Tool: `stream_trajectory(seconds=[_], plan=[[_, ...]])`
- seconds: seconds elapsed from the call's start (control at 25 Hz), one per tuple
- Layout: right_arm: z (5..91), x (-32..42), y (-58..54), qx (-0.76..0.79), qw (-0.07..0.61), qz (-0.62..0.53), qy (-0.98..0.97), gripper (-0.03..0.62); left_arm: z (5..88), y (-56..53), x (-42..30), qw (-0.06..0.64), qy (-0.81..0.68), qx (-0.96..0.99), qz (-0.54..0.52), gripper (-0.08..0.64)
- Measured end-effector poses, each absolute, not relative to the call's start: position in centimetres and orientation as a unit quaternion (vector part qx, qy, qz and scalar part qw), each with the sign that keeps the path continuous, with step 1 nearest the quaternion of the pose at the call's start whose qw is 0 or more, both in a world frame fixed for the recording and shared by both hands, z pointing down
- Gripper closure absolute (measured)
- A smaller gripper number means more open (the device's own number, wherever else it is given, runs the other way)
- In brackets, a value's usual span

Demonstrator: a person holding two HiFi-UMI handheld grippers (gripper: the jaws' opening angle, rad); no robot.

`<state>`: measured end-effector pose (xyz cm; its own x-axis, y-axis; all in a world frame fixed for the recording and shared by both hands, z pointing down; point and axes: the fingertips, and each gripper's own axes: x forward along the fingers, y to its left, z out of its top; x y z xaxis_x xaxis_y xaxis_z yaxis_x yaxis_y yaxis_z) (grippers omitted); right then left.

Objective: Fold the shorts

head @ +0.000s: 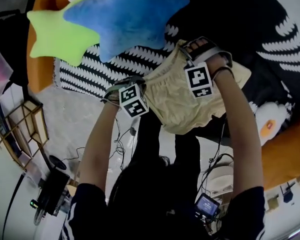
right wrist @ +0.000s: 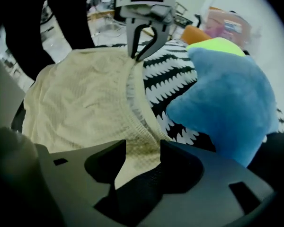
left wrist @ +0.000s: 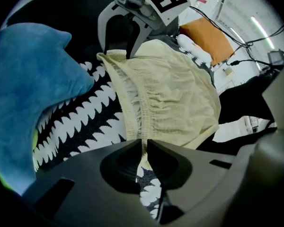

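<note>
Left gripper (left wrist: 143, 143) is pinched nearly closed on the waistband of the shorts (left wrist: 175, 93), at their 9 o'clock in the head view. Right gripper (right wrist: 143, 148) straddles the 12 o'clock end, half apart. The shorts lie spread on the patterned blanket (left wrist: 85, 122), with no fold made yet.

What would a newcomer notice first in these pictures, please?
The blue star pillow and green star pillow at the head view's top stand out first. Below them, pale yellow shorts lie on a black-and-white blanket, the left hand-held gripper pinching one waistband end, the right hand-held gripper open around the other.
</note>
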<state>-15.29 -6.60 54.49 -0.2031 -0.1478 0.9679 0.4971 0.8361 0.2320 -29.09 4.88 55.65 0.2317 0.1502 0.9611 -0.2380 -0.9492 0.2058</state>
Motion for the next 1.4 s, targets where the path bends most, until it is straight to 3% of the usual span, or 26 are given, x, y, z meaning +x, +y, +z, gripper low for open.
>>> stream_trajectory(seconds=[0.16,0.28,0.52,0.68,0.72,0.8,0.84,1.0,1.04,1.2,1.32,1.36,1.4], plan=[[55.9,-15.7,-7.5,-0.154,0.613,-0.296,-0.716,0.43,55.4,4.6,-29.5,0.195,-0.048,0.776,0.598,0.529],[56.4,-16.1,-8.4,-0.133,0.618,-0.288,-0.72,0.583,54.7,4.3,-30.0,0.22,-0.068,0.785,0.576,0.537],[55.4,-17.6,-9.8,-0.127,0.58,-0.272,-0.757,0.572,54.2,2.7,-32.0,0.267,-0.125,0.786,0.543,0.541],[55.7,-18.3,-9.2,-0.199,0.57,-0.284,-0.745,0.404,55.4,2.5,-32.6,0.264,-0.144,0.785,0.542,0.54],[56.2,-18.3,-9.2,-0.213,0.576,-0.287,-0.735,0.398,55.6,2.4,-32.8,0.267,-0.151,0.784,0.539,0.54],[56.7,-18.4,-9.9,-0.204,0.585,-0.282,-0.733,0.512,55.5,2.2,-32.6,0.274,-0.164,0.785,0.53,0.54],[56.5,-18.2,-10.3,-0.187,0.588,-0.272,-0.739,0.535,55.2,2.1,-32.3,0.271,-0.172,0.788,0.525,0.54],[55.2,-15.5,-14.1,-0.105,0.602,-0.191,-0.768,0.539,53.4,-0.7,-31.7,0.25,-0.248,0.797,0.491,0.541],[55.6,-15.3,-15.8,-0.075,0.615,-0.157,-0.769,0.522,53.6,-1.8,-32.3,0.256,-0.27,0.793,0.483,0.541],[57.5,-16.0,-21.6,0.056,0.64,-0.097,-0.76,0.557,56.7,-3.0,-35.4,0.285,-0.297,0.765,0.496,0.54],[56.6,-15.9,-21.6,0.133,0.604,-0.074,-0.782,0.55,56.7,-3.2,-35.3,0.283,-0.309,0.763,0.493,0.531],[56.0,-15.4,-21.3,0.154,0.586,-0.058,-0.793,0.508,56.5,-3.2,-35.0,0.287,-0.315,0.764,0.485,0.529],[55.2,-14.9,-20.8,0.172,0.567,-0.035,-0.805,0.422,56.3,-3.2,-34.9,0.295,-0.321,0.763,0.477,0.525]])
